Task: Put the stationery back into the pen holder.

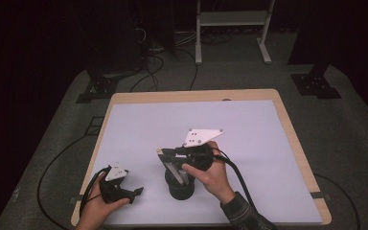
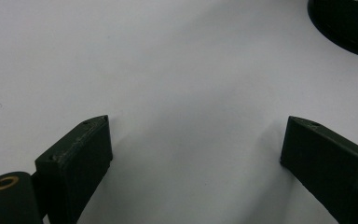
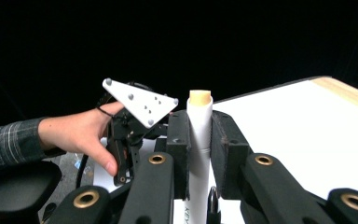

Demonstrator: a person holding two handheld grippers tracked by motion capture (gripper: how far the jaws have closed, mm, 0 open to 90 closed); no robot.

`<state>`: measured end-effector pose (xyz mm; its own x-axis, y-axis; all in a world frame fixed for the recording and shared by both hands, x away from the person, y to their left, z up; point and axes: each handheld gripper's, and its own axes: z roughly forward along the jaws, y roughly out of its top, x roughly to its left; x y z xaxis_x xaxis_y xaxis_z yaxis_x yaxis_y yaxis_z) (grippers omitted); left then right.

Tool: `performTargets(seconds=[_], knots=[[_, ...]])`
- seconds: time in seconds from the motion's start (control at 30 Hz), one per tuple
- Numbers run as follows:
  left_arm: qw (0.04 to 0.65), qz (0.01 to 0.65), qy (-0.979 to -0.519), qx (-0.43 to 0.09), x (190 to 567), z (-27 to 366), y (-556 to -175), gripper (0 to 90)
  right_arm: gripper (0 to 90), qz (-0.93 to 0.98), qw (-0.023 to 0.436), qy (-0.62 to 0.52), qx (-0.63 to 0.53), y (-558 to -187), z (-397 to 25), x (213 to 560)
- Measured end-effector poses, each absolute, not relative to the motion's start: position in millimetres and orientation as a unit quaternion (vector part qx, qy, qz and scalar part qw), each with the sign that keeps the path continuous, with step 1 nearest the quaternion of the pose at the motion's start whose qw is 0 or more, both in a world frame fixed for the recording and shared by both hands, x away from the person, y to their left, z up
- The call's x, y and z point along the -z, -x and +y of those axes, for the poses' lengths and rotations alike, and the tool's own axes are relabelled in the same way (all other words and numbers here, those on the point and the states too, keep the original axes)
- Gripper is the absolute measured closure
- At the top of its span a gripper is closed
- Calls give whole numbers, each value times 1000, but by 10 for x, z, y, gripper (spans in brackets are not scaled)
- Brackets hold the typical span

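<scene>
Right gripper [image 3: 199,140]: I've got its jaws clamped on a white tube with a tan tip [image 3: 199,122], one pad on each side. In the high view this gripper [image 1: 170,155] sits just right of the table's middle, near side, above a black round holder [image 1: 179,186].
White tube: upright between the pads in the right gripper view, tan tip poking above them, some lettering low on the barrel, too cut off to read. In the high view it runs slanted from the jaws towards the holder [image 1: 173,168].
Black holder: on the white mat [image 1: 249,143], near edge, just right of my left gripper; its rim shows at the top right corner of the left gripper view [image 2: 349,25].
Left gripper [image 2: 196,149]: jaws wide apart, nothing between them, just bare mat below. High view puts it at the near left corner [image 1: 136,192].
Hands: left hand [image 1: 98,208] wraps the left gripper, right hand [image 1: 213,175] on the right one.
</scene>
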<state>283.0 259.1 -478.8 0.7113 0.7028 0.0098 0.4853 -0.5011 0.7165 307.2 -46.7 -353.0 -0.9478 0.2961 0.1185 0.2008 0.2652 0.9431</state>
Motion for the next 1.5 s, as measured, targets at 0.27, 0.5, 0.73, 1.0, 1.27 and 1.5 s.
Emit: performTargets(seconds=[0.27,0.5,0.73,1.0,1.27,1.5], knots=[[358,349,-853,-152,4788,2590,-2829,79,776,804,38,-160,-572,-3049,-480,3615],[358,349,-853,-152,4788,2590,-2828,79,775,812,37,-161,-559,-3045,-492,3687],[358,348,-853,-153,4787,2591,-2830,79,773,817,34,-168,-551,-3041,-510,3738],[358,347,-853,-153,4787,2592,-2830,79,772,826,33,-170,-537,-3049,-508,3789],[357,347,-854,-153,4787,2593,-2831,79,770,833,31,-169,-525,-3025,-491,3827],[357,347,-854,-153,4786,2593,-2831,79,736,836,34,-166,-522,-3011,-495,3834]])
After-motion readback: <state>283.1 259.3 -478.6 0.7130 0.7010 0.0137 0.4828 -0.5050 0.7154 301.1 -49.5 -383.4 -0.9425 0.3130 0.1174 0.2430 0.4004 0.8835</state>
